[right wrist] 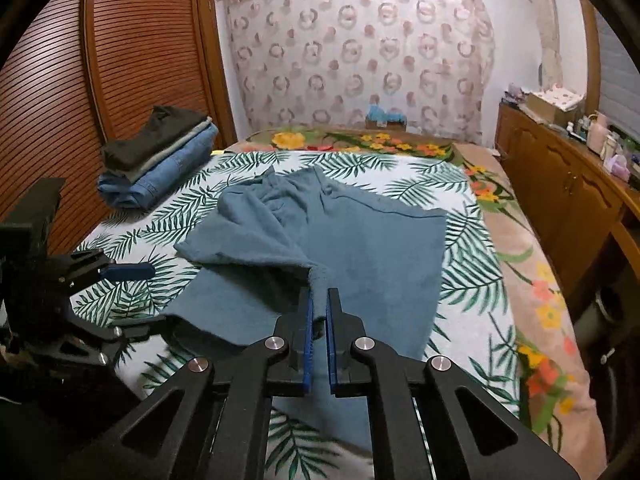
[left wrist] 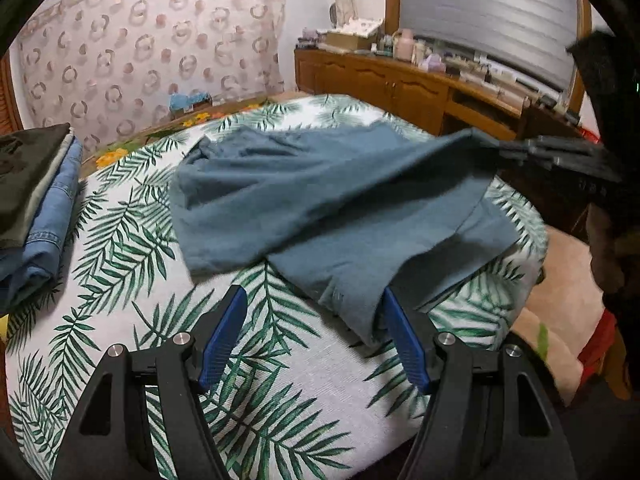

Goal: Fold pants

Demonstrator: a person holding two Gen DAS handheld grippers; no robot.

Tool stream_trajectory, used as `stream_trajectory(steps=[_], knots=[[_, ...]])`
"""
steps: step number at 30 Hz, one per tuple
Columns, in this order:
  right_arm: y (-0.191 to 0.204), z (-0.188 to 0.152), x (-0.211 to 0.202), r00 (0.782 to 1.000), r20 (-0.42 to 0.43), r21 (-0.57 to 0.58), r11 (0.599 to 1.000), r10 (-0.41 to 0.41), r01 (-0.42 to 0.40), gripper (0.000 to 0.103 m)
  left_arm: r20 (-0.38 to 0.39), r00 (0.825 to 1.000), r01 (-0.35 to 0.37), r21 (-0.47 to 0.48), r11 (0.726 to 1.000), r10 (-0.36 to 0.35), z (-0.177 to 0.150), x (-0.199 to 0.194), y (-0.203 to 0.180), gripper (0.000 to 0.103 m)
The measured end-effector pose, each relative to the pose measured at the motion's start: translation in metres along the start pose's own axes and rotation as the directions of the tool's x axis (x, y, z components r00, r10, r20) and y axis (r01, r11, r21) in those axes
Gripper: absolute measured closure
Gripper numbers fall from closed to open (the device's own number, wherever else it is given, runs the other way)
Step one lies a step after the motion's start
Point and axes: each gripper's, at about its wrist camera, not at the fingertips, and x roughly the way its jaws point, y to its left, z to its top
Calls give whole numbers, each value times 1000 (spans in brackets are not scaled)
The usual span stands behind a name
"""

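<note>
Two tools work a pair of teal-blue pants [right wrist: 360,248] spread across a bed [right wrist: 464,264] covered in a palm-leaf print. In the right wrist view, the right tool [right wrist: 319,304] is pinched together on a gathered edge of the fabric, its blue pads [right wrist: 307,336] pressing the cloth from both sides and lifting that edge off the bed, so the material rises in a taut ridge. The left tool [left wrist: 314,300] stands with its fingers well apart near the bed's front edge; one pants leg end lies against its right pad [left wrist: 404,340], the other pad hangs over bare sheet, and nothing is gripped. From the left wrist view, the right tool [left wrist: 500,150] shows at the far right with the cloth stretched up to its tip. A stack of folded clothes [right wrist: 160,156], dark on top and denim beneath, sits at the bed's far left corner. A wooden cabinet [right wrist: 560,200] runs along the right wall.
</note>
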Motion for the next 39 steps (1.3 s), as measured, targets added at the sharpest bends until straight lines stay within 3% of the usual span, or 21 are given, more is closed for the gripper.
stream_trajectory(steps=[4, 11, 18, 24, 33, 39], knots=[[2, -12, -14, 1000, 12, 12, 1000, -1, 1, 98, 36, 999, 18, -13, 1000, -18, 7, -10, -1, 32], [-5, -30, -26, 998, -17, 53, 996, -65, 66, 98, 21, 1000, 9, -22, 1000, -8, 11, -1, -2, 32], [-20, -60, -11, 988, -122, 97, 989, -99, 111, 98, 23, 1000, 6, -26, 1000, -5, 11, 3, -3, 32], [-23, -58, -7, 990, -113, 123, 988, -84, 98, 98, 16, 1000, 6, -42, 999, -5, 8, 8, 0, 32], [-32, -56, -22, 984, -128, 122, 982, -128, 144, 71, 46, 999, -17, -55, 998, 19, 8, 8, 3, 32], [-34, -42, -28, 987, -86, 99, 985, -133, 141, 70, 105, 993, -47, -97, 994, 57, 11, 1, 19, 32]])
